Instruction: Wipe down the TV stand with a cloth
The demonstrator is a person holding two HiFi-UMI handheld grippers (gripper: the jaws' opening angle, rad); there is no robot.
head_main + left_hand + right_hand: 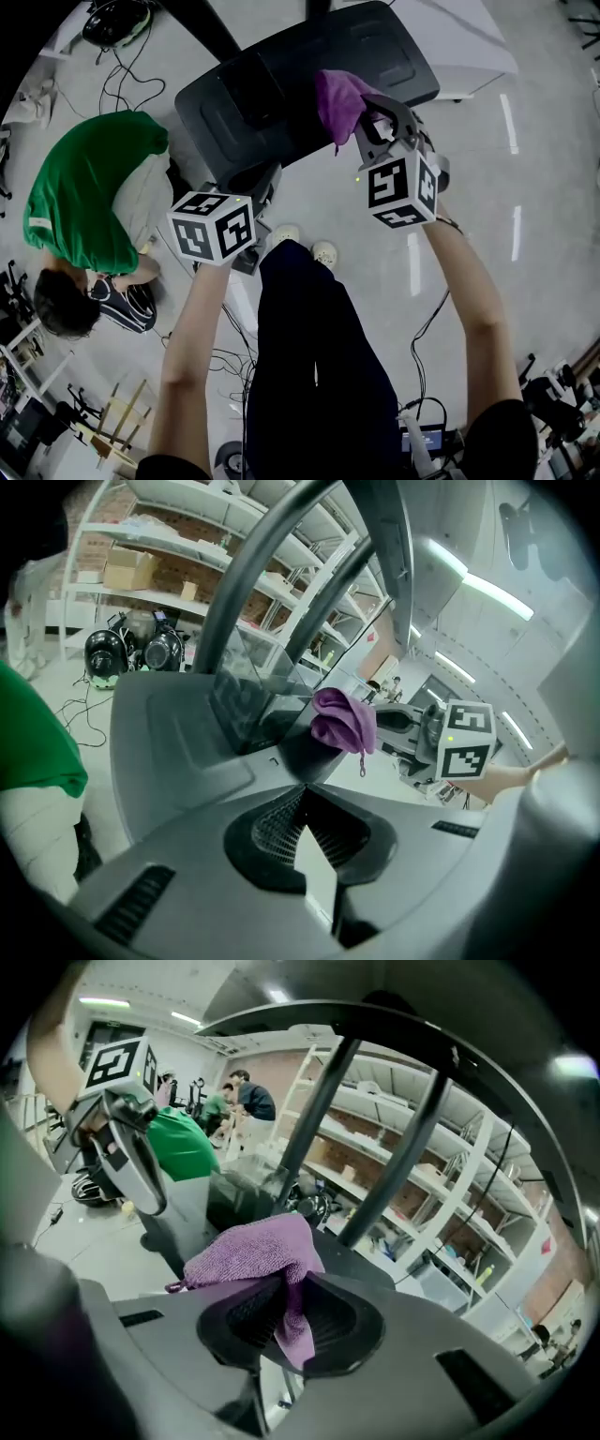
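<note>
- The right gripper [367, 120] is clamped shut on a purple cloth [339, 101]. In the right gripper view the fabric [253, 1251] is pinched between the jaws, with most of it bunched up above the tips and a strip hanging down between them.
- The cloth is over the near right part of the TV stand base [281, 84], the big dark flat plate on the floor. I can't tell if it's actually touching the plate or just above it.
- The left gripper [265, 180] is by the near edge of the base, left of the cloth. Its own view shows the jaw tips [302, 787] meeting with nothing between them, so it's closed and empty.
- From the left gripper view you're looking across the base [169, 724] at the cloth [343, 720], with the right gripper's marker cube [466, 738] just beyond it.
- Two dark poles [314, 1101] slant up from the base, also seen in the left gripper view [253, 564].
- A person in a green top [89, 187] is crouched on the floor just left of the base.
- Metal shelving [169, 546] with boxes stands behind the base, and there are some cables [122, 80] on the floor off its far left corner.
</note>
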